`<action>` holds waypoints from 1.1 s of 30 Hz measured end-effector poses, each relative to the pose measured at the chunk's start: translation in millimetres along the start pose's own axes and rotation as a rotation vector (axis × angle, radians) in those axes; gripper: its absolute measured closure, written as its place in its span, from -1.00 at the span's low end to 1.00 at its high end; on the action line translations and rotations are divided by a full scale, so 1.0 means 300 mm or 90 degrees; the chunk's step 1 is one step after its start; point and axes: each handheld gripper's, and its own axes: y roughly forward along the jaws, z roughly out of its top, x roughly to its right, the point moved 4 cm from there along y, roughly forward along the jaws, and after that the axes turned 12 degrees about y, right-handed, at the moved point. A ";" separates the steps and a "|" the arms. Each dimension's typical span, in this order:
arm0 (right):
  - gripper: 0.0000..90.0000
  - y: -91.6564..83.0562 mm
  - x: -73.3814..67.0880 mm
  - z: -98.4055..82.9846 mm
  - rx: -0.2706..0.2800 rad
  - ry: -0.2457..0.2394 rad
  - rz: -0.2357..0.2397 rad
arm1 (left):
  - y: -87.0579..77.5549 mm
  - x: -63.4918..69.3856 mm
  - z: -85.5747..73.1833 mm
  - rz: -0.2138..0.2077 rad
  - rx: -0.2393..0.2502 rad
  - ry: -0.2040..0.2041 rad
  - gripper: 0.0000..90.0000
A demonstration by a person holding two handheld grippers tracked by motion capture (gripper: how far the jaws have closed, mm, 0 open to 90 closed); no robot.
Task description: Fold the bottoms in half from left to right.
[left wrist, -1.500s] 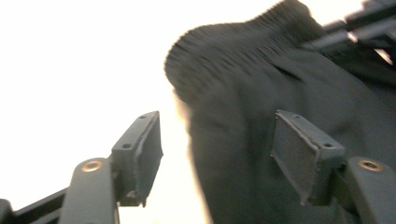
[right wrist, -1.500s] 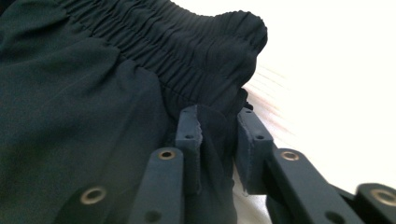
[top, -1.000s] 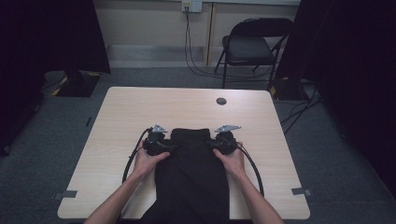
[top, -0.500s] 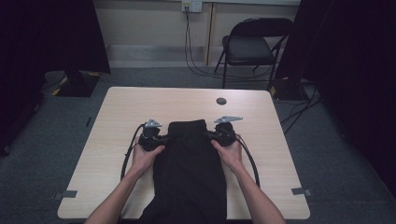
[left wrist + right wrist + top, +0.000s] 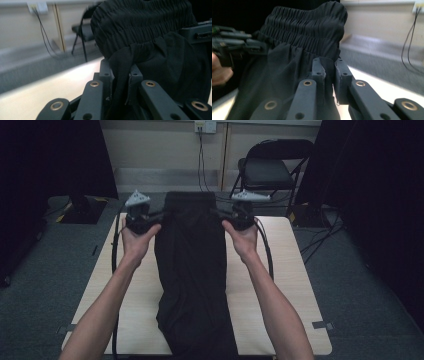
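A black garment (image 5: pixel 192 270) with a gathered elastic waistband (image 5: pixel 140 22) hangs lifted above the table (image 5: pixel 280 285), its lower end trailing past the near edge. My left gripper (image 5: pixel 150 217) is shut on the left side of the fabric just under the waistband (image 5: pixel 120 72). My right gripper (image 5: pixel 232 216) is shut on the right side (image 5: pixel 329 68). Between the two grippers the waistband (image 5: pixel 307 25) is held up and stretched. In the right gripper view the other gripper (image 5: pixel 234 46) and a hand sit at far left.
A black folding chair (image 5: pixel 270 170) stands beyond the table's far edge. Cables run down the back wall from an outlet (image 5: pixel 204 126). Dark curtains (image 5: pixel 380 195) flank both sides. Each gripper's cable (image 5: pixel 116 250) loops down over the table.
Both grippers have risen and moved away from me, lifting the garment's waistband off the table so the fabric now hangs down from them.
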 end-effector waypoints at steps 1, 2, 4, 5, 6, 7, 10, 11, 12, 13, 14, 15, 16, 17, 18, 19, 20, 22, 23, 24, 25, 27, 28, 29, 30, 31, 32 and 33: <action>0.80 -0.011 -0.018 0.056 0.022 0.005 0.009 | -0.004 -0.014 0.048 0.005 0.007 0.007 0.76; 0.80 -0.017 -0.033 0.100 0.035 0.003 0.008 | -0.008 -0.027 0.098 0.012 0.010 0.019 0.76; 0.80 -0.038 -0.064 0.192 0.065 -0.010 0.006 | -0.030 -0.049 0.196 0.020 0.037 0.039 0.76; 0.80 -0.046 -0.074 0.228 0.078 -0.010 0.006 | -0.041 -0.060 0.250 0.025 0.052 0.042 0.76; 0.80 -0.058 -0.088 0.278 0.092 -0.017 0.001 | -0.050 -0.071 0.311 0.045 0.051 0.074 0.76; 0.80 -0.073 -0.106 0.339 0.110 -0.024 0.000 | -0.060 -0.076 0.352 0.053 0.061 0.082 0.76; 0.80 -0.105 -0.147 0.428 0.139 -0.042 0.002 | -0.083 -0.075 0.406 0.054 0.084 0.084 0.76; 0.80 -0.110 -0.150 0.435 0.138 -0.054 0.001 | -0.086 -0.067 0.394 0.044 0.083 0.090 0.76; 0.80 -0.116 -0.136 0.408 0.120 -0.068 -0.006 | -0.086 -0.060 0.376 0.037 0.075 0.095 0.75; 0.80 -0.116 -0.136 0.408 0.120 -0.068 -0.006 | -0.085 -0.047 0.345 0.025 0.069 0.099 0.75; 0.80 -0.118 -0.124 0.379 0.114 -0.064 0.001 | -0.081 -0.027 0.296 0.010 0.063 0.096 0.75; 0.80 -0.119 -0.106 0.331 0.101 -0.060 0.007 | -0.080 -0.011 0.251 -0.003 0.054 0.093 0.75; 0.80 -0.119 -0.092 0.287 0.090 -0.060 0.013 | -0.078 0.002 0.217 -0.010 0.053 0.086 0.75; 0.80 -0.119 -0.083 0.254 0.079 -0.059 0.017 | -0.076 0.028 0.159 -0.026 0.043 0.075 0.75; 0.80 -0.123 -0.072 0.198 0.063 -0.056 0.021 | -0.077 0.043 0.127 -0.033 0.038 0.072 0.75; 0.80 -0.128 -0.067 0.165 0.056 -0.055 0.029 | -0.083 0.065 0.086 -0.042 0.039 0.059 0.75; 0.80 -0.137 -0.063 0.121 0.044 -0.051 0.036 | -0.093 0.095 0.037 -0.058 0.038 0.051 0.75; 0.80 -0.166 -0.060 0.029 0.017 -0.046 0.052 | -0.110 0.151 -0.037 -0.080 0.032 0.033 0.75; 0.80 -0.181 -0.057 -0.009 0.004 -0.037 0.055 | -0.119 0.185 -0.074 -0.093 0.021 0.040 0.75; 0.80 -0.196 -0.053 -0.047 -0.004 -0.025 0.061 | -0.128 0.208 -0.099 -0.095 0.019 0.049 0.75; 0.80 -0.207 -0.051 -0.078 -0.010 -0.017 0.069 | -0.137 0.233 -0.135 -0.105 0.013 0.040 0.75; 0.80 -0.229 -0.047 -0.164 -0.039 -0.011 0.070 | -0.156 0.286 -0.217 -0.128 -0.013 0.019 0.75; 0.80 -0.239 -0.048 -0.220 -0.058 -0.006 0.075 | -0.161 0.305 -0.246 -0.133 -0.026 0.021 0.75; 0.80 -0.247 -0.051 -0.253 -0.070 -0.006 0.077 | -0.173 0.334 -0.293 -0.143 -0.046 0.026 0.75; 0.80 -0.258 -0.056 -0.308 -0.092 -0.011 0.074 | -0.179 0.351 -0.322 -0.152 -0.053 0.019 0.74; 0.80 -0.265 -0.058 -0.342 -0.105 -0.006 0.077 | -0.185 0.373 -0.361 -0.165 -0.075 0.009 0.74; 0.80 -0.271 -0.059 -0.385 -0.125 -0.001 0.079 | -0.193 0.398 -0.406 -0.177 -0.099 0.012 0.74; 0.80 -0.276 -0.059 -0.436 -0.155 -0.011 0.067 | -0.201 0.416 -0.440 -0.187 -0.105 0.000 0.74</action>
